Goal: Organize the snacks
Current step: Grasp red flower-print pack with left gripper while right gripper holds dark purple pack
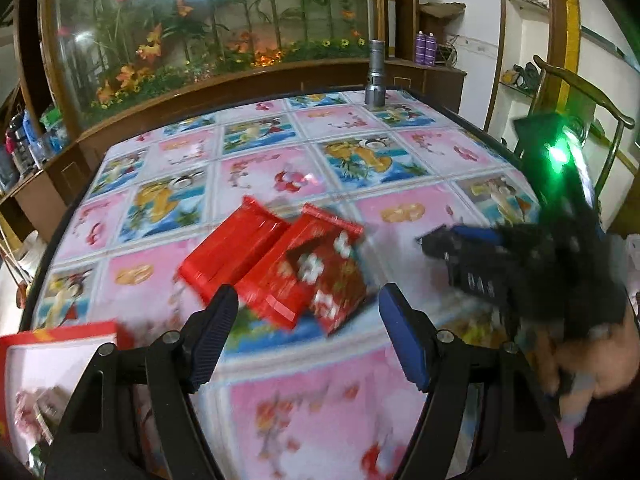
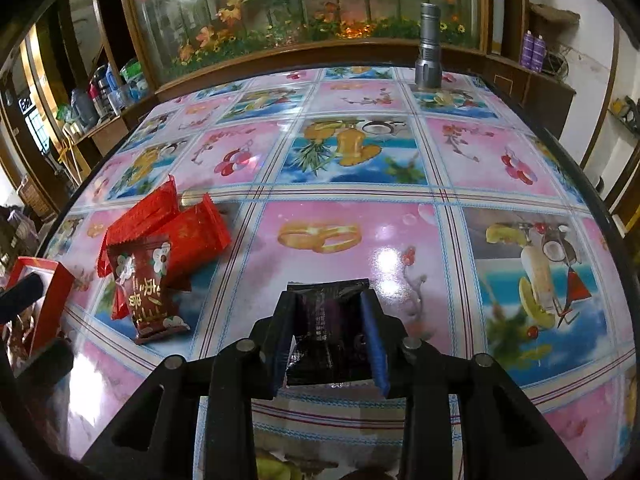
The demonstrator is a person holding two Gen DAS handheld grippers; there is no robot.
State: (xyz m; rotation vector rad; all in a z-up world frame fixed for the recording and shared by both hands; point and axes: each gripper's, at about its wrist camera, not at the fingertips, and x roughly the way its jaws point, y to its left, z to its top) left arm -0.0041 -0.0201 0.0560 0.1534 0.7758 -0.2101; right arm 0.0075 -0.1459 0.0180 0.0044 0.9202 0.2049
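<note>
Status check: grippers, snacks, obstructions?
Left gripper open, empty. Right gripper shut on dark purple snack packet. Three red snack packets loose; nothing blocking.

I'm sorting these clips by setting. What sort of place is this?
Most likely a home living or dining room: a table under a glossy fruit-print cloth, a big glass flower display in a wooden cabinet behind it, and a wooden chair beside wall shelves.

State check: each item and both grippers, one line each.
Left gripper: open, empty, above the table.
Right gripper: shut on dark packet.
Red packets: two, lying overlapped on the table.
Flowered packet: lying against the red ones.
Red box: open, at the table's left edge.
Flashlight: standing head down at the far edge.
</note>
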